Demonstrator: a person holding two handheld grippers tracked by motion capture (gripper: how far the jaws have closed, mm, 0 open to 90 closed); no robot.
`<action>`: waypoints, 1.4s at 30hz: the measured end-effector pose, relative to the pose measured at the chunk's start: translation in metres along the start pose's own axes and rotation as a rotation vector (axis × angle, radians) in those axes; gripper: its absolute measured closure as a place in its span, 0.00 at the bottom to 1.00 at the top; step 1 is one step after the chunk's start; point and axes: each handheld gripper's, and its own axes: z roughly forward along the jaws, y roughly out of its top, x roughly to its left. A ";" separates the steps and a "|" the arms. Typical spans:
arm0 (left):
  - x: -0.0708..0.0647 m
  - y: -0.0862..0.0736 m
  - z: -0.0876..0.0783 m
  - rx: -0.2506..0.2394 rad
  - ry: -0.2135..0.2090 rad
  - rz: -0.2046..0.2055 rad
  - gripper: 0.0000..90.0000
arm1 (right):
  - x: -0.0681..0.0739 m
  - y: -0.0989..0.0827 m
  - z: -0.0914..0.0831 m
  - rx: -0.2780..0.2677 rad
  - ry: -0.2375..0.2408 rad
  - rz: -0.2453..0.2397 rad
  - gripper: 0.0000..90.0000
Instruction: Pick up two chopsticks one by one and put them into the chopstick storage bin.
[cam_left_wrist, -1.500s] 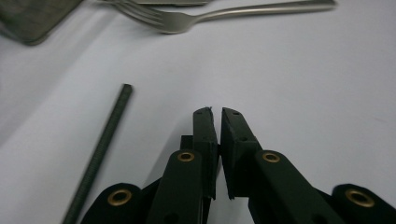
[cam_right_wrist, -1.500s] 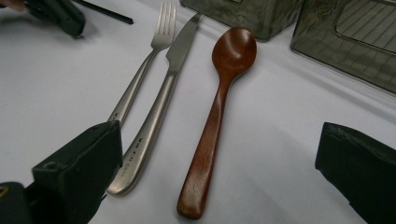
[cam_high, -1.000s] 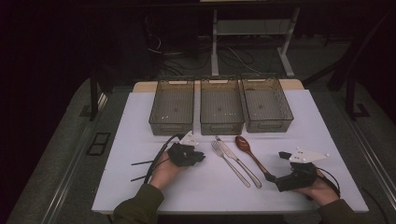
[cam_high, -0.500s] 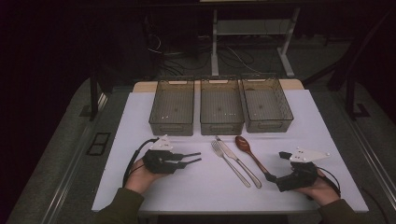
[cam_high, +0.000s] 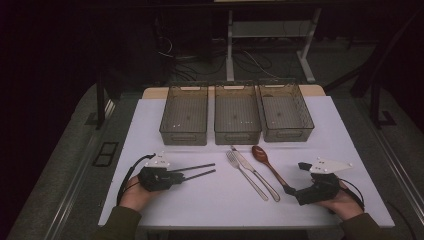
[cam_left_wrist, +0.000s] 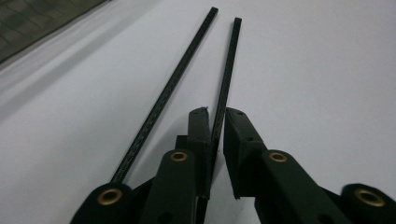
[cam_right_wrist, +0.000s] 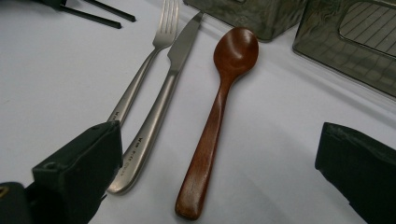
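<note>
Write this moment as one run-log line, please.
left gripper: jaws just closed further, pinching black chopstick | second chopstick: beside jaws, outside | right gripper: open, astride wooden spoon handle

On the bench, three bins stand side by side at the back, with the fork, knife and spoon before them and two chopsticks to their left.

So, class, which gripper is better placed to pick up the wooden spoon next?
Right. The right gripper has open jaws flanking the wooden spoon at its handle end. The left gripper is farther off, its jaws having just been closing on a chopstick.
</note>
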 end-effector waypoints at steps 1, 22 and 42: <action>0.001 0.000 0.001 0.008 0.000 0.007 0.91 | 0.000 0.000 0.000 0.000 0.000 0.000 0.00; 0.001 0.000 0.002 -0.003 -0.037 0.012 0.95 | 0.002 -0.002 0.003 -0.032 -0.002 0.007 0.00; -0.005 0.009 -0.006 -0.051 -0.068 0.000 0.95 | 0.000 0.000 0.000 -0.052 -0.003 0.006 0.00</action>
